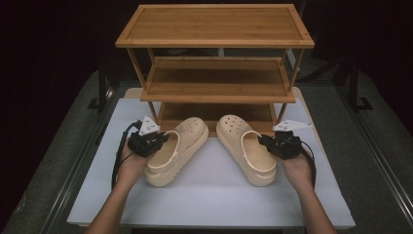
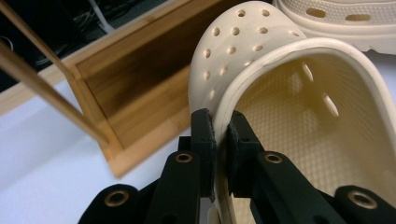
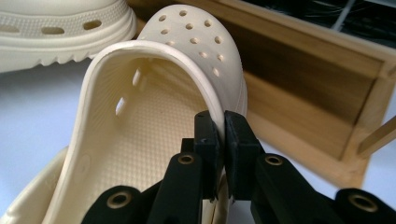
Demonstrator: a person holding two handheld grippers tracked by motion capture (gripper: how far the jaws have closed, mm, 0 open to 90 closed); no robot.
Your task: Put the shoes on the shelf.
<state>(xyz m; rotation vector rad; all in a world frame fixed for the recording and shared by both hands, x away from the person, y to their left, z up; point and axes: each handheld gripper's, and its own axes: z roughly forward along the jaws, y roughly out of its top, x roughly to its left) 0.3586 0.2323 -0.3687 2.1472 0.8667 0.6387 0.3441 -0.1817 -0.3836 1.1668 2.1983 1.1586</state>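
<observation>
The two cream clogs lie on the white desk [image 1: 204, 204] in front of the wooden shelf rack [image 1: 214, 73], their toes turned in toward its lowest shelf and their heels toward the person. The left clog [image 1: 178, 148] and the right clog [image 1: 246, 146] are near each other at the toes and further apart at the heels. The left claw [image 1: 163, 139] is closed on the outer rim of the left clog's opening; in the left gripper view its two black jaws pinch the thin collar wall [image 2: 219, 114] from inside and outside. The right claw [image 1: 264, 141] holds the right clog in the same way, its jaws tight on the rim [image 3: 219, 109] beside the perforated upper. I judge these clogs to be light foam, soft and a little springy, so the wall may bend or fold under the pinch, and a clog held at one side only will probably hang and tilt when lifted. The rim is a good place to hold because it is thin and has a raised edge; the surface looks matte, not slippery. For moving, the desk is free on both sides and toward the person. The lowest shelf has a raised front lip just beyond the toes, and the posts stand at its corners, so the clogs should rise above the lip and pass between the posts.
</observation>
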